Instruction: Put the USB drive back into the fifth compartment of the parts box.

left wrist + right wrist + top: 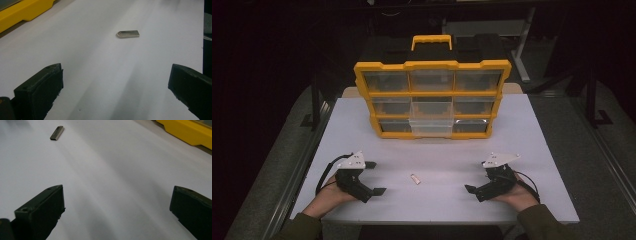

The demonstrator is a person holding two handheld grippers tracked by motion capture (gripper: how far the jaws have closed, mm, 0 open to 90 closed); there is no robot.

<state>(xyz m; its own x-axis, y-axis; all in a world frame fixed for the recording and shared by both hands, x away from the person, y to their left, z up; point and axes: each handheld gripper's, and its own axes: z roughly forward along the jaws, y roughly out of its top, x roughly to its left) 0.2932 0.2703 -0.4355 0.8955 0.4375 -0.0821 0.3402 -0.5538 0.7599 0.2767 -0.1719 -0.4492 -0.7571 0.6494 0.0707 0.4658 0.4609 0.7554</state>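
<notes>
Dark floor and shadowed room surround our white table point(532, 150), and at its far side, beyond both grippers, stands the yellow drawer organizer point(432, 100) with its clear compartments and a handle on top. Nearer us, our left gripper point(374, 178) and right gripper point(477, 176) rest low on the tabletop, well apart, each with jaws spread wide and nothing between them. Between the two, slightly nearer the left one, lies the small metal USB stick point(415, 178) — flat on the table and ahead of the open jaws in both gripper views. We judge it light, rigid and smooth, likely to skid on the table if nudged. Its thin profile leaves little to catch, so we would pinch it across its long narrow sides, pads low to the surface — squarely, so it does not twist out.
</notes>
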